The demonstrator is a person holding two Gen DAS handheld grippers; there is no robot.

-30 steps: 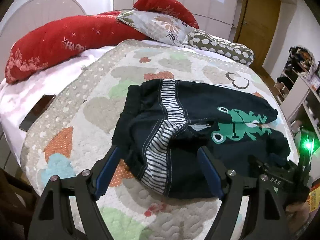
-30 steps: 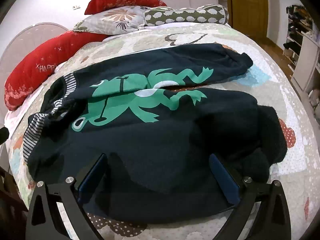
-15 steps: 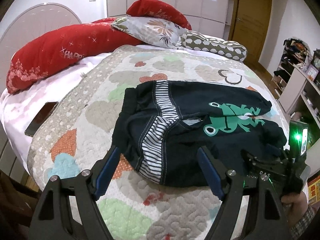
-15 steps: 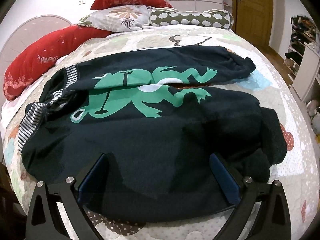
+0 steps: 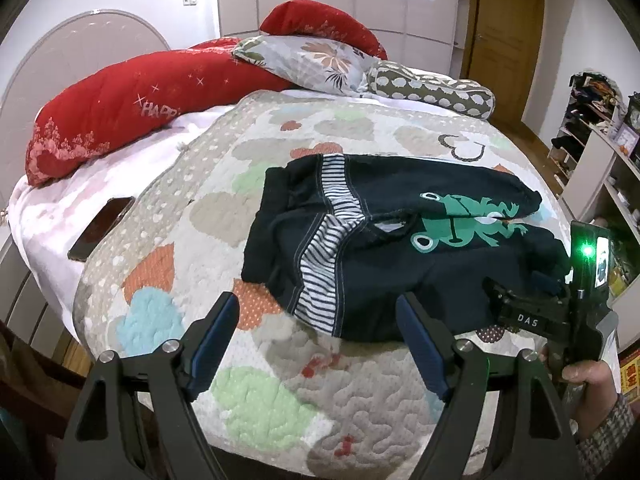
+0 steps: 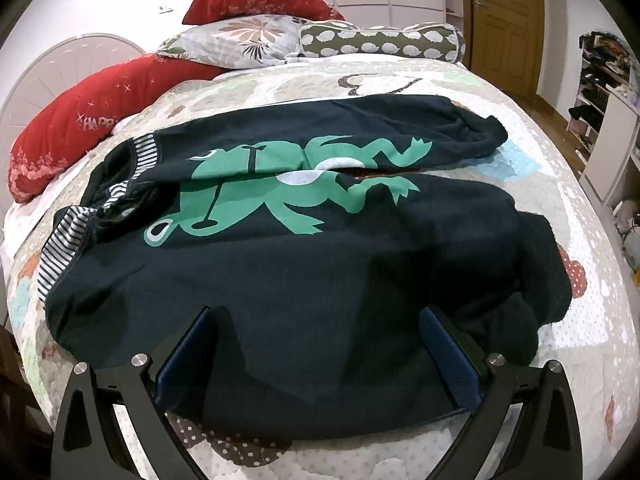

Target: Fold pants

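Nearest the left camera, the left hand-held gripper (image 5: 318, 342) is spread wide and released, holding nothing above the quilt (image 5: 224, 216), just short of the pants (image 5: 384, 264) and their striped waistband (image 5: 324, 276). Over the near hem, the right hand-held gripper (image 6: 318, 356) gapes equally wide, empty, above dark cloth. Pants lie flat across the bed; bare quilt rings them, pillows (image 6: 248, 40) beyond.

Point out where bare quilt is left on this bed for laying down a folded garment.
Bare quilt lies between the pants and the phone, and between the pants and the pillows. The near edge by the left gripper is free. The pants crowd the middle.
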